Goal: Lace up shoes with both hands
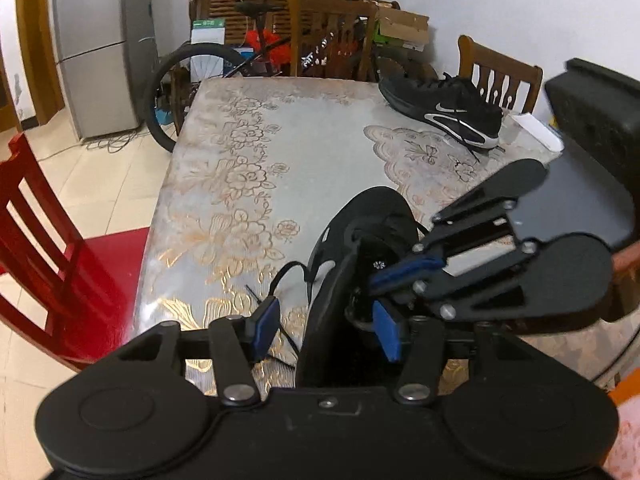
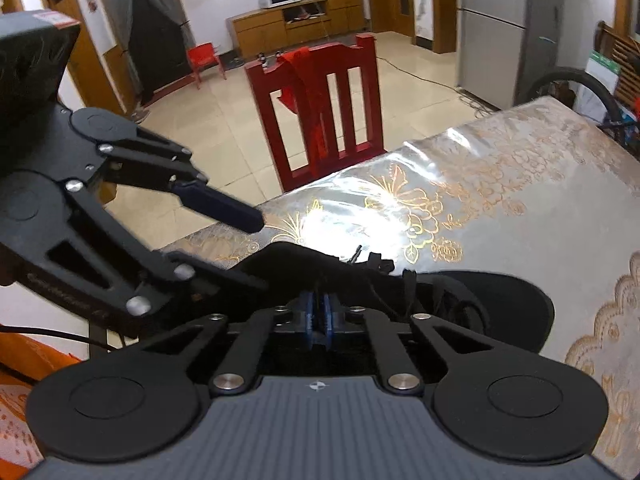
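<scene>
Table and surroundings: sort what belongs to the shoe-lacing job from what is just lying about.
Belongs to the job:
- near black shoe
- its loose black lace
- left gripper, open around the shoe
- right gripper, shut at the shoe

Just lying about:
- second black shoe at the far corner
- red chair
- bicycle
- fridge

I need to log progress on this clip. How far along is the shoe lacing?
Early, by the look of it. Done: nothing visibly tied; the far shoe trails a loose lace on the table. In hand: the near shoe, with the left gripper open around its heel and the right gripper closed at its lace area. Left: threading and tying both shoes.
</scene>
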Tool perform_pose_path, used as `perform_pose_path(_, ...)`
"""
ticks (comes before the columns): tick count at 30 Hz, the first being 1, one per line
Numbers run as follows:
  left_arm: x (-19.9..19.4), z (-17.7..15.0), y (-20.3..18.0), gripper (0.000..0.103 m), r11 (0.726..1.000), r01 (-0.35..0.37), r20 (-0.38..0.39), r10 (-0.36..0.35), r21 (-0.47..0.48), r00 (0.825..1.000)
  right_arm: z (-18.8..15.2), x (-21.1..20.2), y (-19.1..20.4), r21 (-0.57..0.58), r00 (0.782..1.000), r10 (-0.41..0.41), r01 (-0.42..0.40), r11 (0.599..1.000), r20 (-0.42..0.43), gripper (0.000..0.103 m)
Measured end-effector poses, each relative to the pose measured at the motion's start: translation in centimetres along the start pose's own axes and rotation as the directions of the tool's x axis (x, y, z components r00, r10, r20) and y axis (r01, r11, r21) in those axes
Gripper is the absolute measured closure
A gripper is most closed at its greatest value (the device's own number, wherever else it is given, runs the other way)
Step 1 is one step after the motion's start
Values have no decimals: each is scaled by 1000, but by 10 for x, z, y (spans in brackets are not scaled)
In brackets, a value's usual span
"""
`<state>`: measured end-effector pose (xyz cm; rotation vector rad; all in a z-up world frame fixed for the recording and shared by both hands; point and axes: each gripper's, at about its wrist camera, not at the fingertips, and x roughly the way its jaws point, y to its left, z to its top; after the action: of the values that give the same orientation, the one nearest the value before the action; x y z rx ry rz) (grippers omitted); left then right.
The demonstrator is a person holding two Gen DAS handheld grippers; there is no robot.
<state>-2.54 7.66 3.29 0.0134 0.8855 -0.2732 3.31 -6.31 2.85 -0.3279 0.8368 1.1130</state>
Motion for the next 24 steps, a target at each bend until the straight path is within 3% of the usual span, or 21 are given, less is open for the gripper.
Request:
perform_pose_path(6,3,1,0,55,1000,4,-8,-4,15,1000,-6,-24,-2,-55,999,8,-6,998,36,89)
perform_pose_path(12,0,-2,0,55,1000,10,12,-10,8,1000,4,-7,0,-168,996,12,-27,985,-88,87)
perform_pose_path(18,-1,-5,0,60,1000,-10,42,11,-9,999,3,6,11,-309,993,6,-41,950,-114,87)
perform_pose_path(19,-1,-4,1,61,1000,-14,46,15,-15,999,2,5,10,-303,995,19,-50,952,-103,100)
perform_pose_path(24,9,0,7,74,998,-21,26,22,-56,999,-9,-5,-12,-62,995,98,-98,993,-12,100)
